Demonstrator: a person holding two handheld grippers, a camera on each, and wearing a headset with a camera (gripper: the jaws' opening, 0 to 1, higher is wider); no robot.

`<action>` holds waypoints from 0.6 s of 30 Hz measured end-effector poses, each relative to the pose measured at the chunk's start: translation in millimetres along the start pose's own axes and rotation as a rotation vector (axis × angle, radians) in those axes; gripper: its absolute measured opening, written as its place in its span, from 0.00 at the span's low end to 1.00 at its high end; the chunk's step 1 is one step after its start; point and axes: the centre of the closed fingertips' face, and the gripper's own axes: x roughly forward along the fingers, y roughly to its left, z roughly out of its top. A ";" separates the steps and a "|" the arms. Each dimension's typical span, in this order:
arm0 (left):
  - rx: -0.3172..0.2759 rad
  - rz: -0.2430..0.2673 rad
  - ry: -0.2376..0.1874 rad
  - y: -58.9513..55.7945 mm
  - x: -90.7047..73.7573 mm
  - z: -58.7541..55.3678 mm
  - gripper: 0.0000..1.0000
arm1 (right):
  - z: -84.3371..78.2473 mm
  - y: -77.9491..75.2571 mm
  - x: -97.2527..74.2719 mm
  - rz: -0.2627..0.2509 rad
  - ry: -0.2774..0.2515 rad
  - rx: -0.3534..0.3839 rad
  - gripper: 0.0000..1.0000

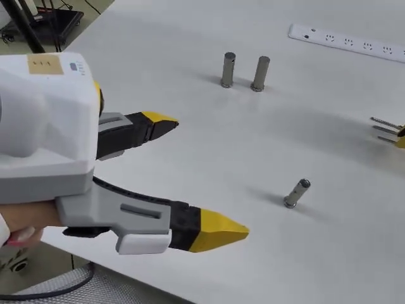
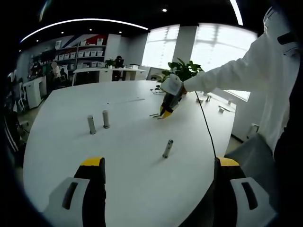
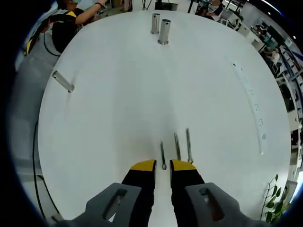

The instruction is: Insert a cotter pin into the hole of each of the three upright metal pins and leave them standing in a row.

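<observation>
Two steel pins (image 1: 228,69) (image 1: 260,73) stand upright side by side at the far middle of the white table (image 1: 190,38); a third pin (image 1: 297,193) stands apart, nearer and to the right. My left gripper (image 1: 199,174) hovers at the near left, open wide and empty, with the third pin (image 2: 167,148) ahead of it. Three cotter pins (image 3: 162,155) (image 3: 176,145) (image 3: 188,145) lie flat in front of my right gripper (image 3: 163,165). It is open by a narrow gap, and the nearest cotter pin's end lies in that gap.
A white power strip (image 1: 348,41) lies along the far right of the table. The round table's edge (image 2: 199,198) runs close under my left gripper. A person's white sleeve (image 2: 227,75) reaches over the table to the right gripper (image 2: 168,106).
</observation>
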 end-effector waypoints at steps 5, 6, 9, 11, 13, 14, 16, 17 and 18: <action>0.004 0.021 -0.008 4.1 -3.9 1.9 0.95 | 1.6 1.4 4.7 0.015 0.003 0.005 0.03; 0.004 0.021 -0.007 4.0 -4.2 1.9 0.94 | 1.4 1.5 5.3 0.017 0.007 -0.002 0.02; 0.003 0.024 -0.006 4.3 -5.4 1.2 0.94 | 1.2 -0.5 7.2 0.015 0.014 -0.011 0.01; 0.005 0.025 -0.002 4.7 -6.0 0.3 0.94 | 2.7 0.1 7.8 0.022 0.018 -0.014 0.00; 0.008 0.026 0.001 4.8 -6.3 -0.3 0.94 | 2.3 -2.0 8.0 0.008 0.023 -0.027 0.00; 0.011 0.027 0.002 4.9 -6.3 -0.5 0.94 | 1.6 -2.9 8.5 0.003 0.024 -0.030 0.00; 0.033 0.022 0.009 4.8 -6.6 -1.2 0.94 | 1.5 -3.0 8.6 0.005 0.026 -0.013 0.00; 0.034 0.014 0.016 4.5 -7.2 -2.7 0.94 | 1.2 -3.1 8.6 0.002 0.024 -0.016 0.00; 0.034 0.012 0.018 4.4 -7.1 -3.1 0.94 | 0.9 -3.0 8.4 0.000 0.024 -0.019 0.00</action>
